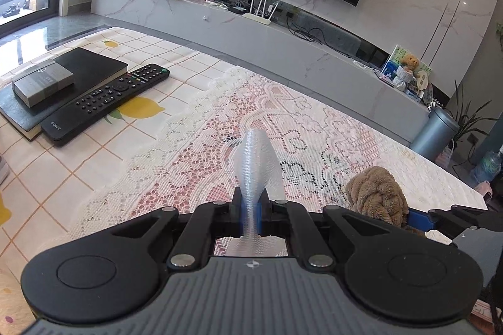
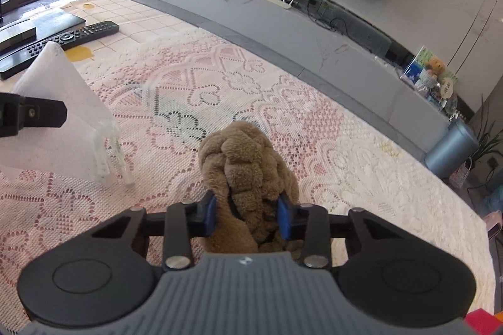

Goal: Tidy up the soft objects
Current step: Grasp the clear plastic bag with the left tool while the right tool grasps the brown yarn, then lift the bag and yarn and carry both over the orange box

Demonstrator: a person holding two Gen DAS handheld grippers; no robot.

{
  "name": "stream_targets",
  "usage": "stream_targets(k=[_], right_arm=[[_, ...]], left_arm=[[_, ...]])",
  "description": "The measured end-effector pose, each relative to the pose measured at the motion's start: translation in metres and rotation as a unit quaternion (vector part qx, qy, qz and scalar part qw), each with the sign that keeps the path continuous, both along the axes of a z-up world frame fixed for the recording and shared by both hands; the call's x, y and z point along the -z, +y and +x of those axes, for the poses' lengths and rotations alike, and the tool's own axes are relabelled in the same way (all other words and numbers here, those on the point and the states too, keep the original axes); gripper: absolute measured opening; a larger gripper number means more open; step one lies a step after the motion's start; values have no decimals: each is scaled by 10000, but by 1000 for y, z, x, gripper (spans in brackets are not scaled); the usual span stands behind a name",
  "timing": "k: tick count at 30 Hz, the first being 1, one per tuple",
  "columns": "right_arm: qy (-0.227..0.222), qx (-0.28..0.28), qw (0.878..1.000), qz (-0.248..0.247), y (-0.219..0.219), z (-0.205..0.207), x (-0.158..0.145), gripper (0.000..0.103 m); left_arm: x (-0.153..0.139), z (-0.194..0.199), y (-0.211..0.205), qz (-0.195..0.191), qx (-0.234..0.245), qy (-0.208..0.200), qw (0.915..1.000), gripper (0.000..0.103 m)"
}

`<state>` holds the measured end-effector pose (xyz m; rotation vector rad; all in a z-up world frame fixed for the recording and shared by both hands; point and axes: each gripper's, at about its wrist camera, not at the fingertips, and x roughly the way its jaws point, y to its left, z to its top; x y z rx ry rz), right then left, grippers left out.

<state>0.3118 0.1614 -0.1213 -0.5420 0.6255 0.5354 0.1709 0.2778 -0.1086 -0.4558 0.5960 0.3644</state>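
Left tool [image 1: 250, 210] clamped on white mesh bag [image 1: 256, 165] — right tool [image 2: 246, 214] gripping brown plush [image 2: 245, 165] above lace cloth [image 2: 283, 102].

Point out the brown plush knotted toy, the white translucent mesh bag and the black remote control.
brown plush knotted toy [image 2: 242, 159]: right wrist view, upper body
white translucent mesh bag [image 1: 256, 165]: left wrist view, raised fold
black remote control [image 1: 107, 102]: left wrist view, button face

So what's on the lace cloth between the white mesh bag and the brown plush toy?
Nothing: in the right wrist view, only bare lace cloth separates white mesh bag and brown plush toy.
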Motion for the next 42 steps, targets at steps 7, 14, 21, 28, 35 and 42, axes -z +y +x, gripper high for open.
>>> stream_targets(k=[7,14,21,28,35,42], right_arm=[[-230,-36,9989,408,-15,-30,-26,36],[-174,-56,9952,959,-40,-68,-54,37],[-394,-242,9906,1284,-71,-124,-84,37],[-657,-111,9853,1574,-119,-173,-117,37],[-1060,278,9798,1674,-182,-210,-145,37],[-1199,992,9730,1702,-259,-226,-156,37]], left_arm=[[-7,-6,-5,45,125,-222,9997,7],[-24,-25,-11,34,187,-533,9984,7],[-54,-51,-38,207,399,-850,9954,7],[-75,-79,-78,75,764,-1044,9916,7],[-101,-97,-133,-13,1397,-1357,9809,7],[-120,-95,-192,107,2075,-1566,9656,7]])
